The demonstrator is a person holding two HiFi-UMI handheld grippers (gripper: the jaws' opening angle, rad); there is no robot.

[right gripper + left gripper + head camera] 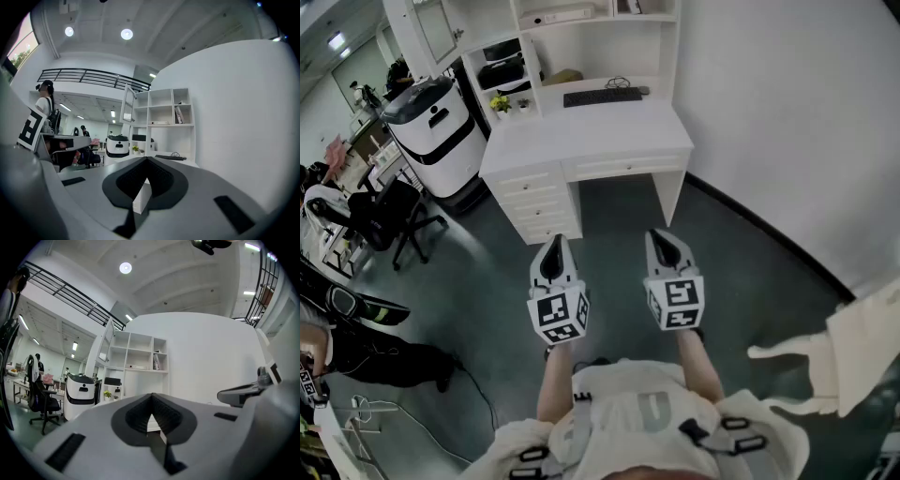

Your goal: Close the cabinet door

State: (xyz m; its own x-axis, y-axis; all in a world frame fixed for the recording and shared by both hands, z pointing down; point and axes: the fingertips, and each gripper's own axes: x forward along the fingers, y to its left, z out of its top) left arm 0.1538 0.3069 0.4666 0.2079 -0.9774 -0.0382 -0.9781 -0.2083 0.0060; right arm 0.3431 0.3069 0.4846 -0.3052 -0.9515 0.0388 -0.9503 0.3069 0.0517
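The cabinet door, white-framed with a glass pane, stands swung open at the upper left of the white shelf unit above the desk. It also shows in the left gripper view as the door and in the right gripper view as the door. My left gripper and right gripper are held side by side over the floor, well short of the desk, pointing level toward it. Both the left gripper and the right gripper are shut with nothing between their jaws.
A white desk with drawers carries a keyboard and small plants. A white-and-black machine and an office chair stand to the left. A person is at the left edge, a white object at the right.
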